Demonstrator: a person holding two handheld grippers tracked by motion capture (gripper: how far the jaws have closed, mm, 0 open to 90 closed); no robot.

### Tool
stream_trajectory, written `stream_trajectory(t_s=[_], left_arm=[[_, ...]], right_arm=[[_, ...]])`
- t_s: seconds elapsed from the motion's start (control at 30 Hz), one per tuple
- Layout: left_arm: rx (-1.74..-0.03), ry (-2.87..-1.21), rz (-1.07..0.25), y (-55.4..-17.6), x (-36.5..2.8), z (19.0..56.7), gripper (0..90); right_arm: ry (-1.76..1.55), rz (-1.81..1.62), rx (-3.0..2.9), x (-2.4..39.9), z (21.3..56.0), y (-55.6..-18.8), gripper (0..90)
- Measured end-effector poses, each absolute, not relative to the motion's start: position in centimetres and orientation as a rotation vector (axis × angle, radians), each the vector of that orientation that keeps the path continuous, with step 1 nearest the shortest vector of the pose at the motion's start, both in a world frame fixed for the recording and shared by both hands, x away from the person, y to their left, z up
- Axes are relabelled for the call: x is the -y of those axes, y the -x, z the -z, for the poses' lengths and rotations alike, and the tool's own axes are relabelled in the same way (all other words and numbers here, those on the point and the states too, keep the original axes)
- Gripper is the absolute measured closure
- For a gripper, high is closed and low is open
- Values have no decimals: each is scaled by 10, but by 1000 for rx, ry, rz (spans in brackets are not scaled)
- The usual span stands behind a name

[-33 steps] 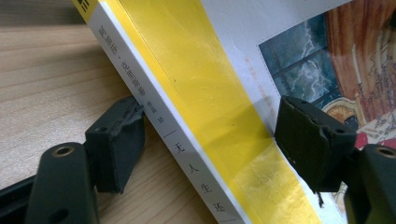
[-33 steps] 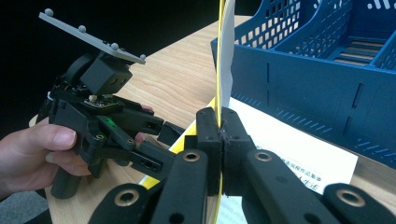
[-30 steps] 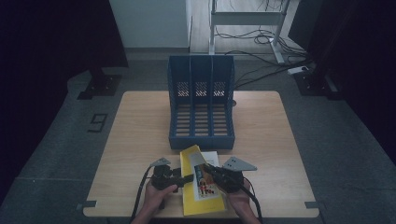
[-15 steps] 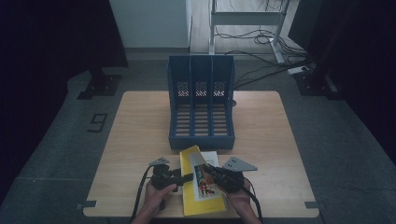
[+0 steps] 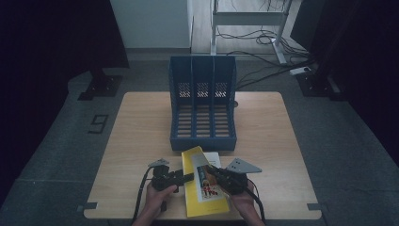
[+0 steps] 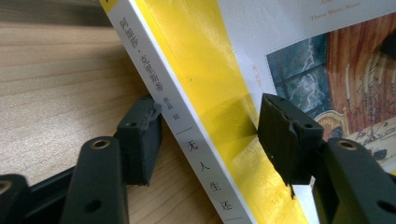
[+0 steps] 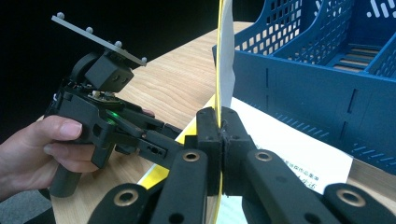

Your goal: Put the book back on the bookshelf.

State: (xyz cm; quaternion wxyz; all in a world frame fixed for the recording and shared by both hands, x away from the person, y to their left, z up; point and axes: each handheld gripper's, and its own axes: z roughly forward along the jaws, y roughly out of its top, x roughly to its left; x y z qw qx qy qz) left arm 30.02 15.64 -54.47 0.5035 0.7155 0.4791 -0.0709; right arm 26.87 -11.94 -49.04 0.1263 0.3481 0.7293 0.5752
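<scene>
- Right gripper (image 7: 218,140) clamped tight on the yellow cover (image 7: 217,60) of the book (image 5: 203,181), lifting that cover on edge; pads pressed together with only the thin sheet between.
- Left gripper (image 6: 208,135) straddling the book's spine (image 6: 187,126) with jaws part-way in and just closing; one pad under the spine against the table (image 6: 51,88), the other over the yellow cover, contact not certain.
- Book at the near edge of the table (image 5: 141,127), its near corner at or slightly past that edge, its far corner just short of the blue file rack (image 5: 203,108).
- White printed sheet (image 7: 299,154) flat under the book, reaching toward the rack's front wall.
- Little room forward: rack's low front lip directly beyond the lifted cover.
- Wide bare tabletop to both sides of the hands, left and right of the rack too.
- Rack's three slots lying open toward the near side.
- Against the earlier high views: book, rack and both hands in the same places; left jaws narrower than before.
</scene>
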Motion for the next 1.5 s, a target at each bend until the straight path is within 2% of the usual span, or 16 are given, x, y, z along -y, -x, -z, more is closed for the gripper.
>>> stream_trajectory(t_s=[0.5,1.0,1.13,1.27,1.5], left_arm=[[-1165,-1675,181,-299,-161,544,506],[-1129,-1623,244,-299,-164,542,520],[-1120,-1665,196,-296,-160,538,515],[-1120,-1654,207,-297,-160,538,515],[-1133,-1661,182,-296,-160,539,553]], right_arm=[[-1016,-1690,-2105,123,492,-269,878],[-1016,-1684,-2105,126,493,-270,878],[-1068,-1686,-2115,129,502,-276,879],[-1053,-1688,-2120,128,501,-276,879],[-1040,-1701,-2115,127,501,-274,879]])
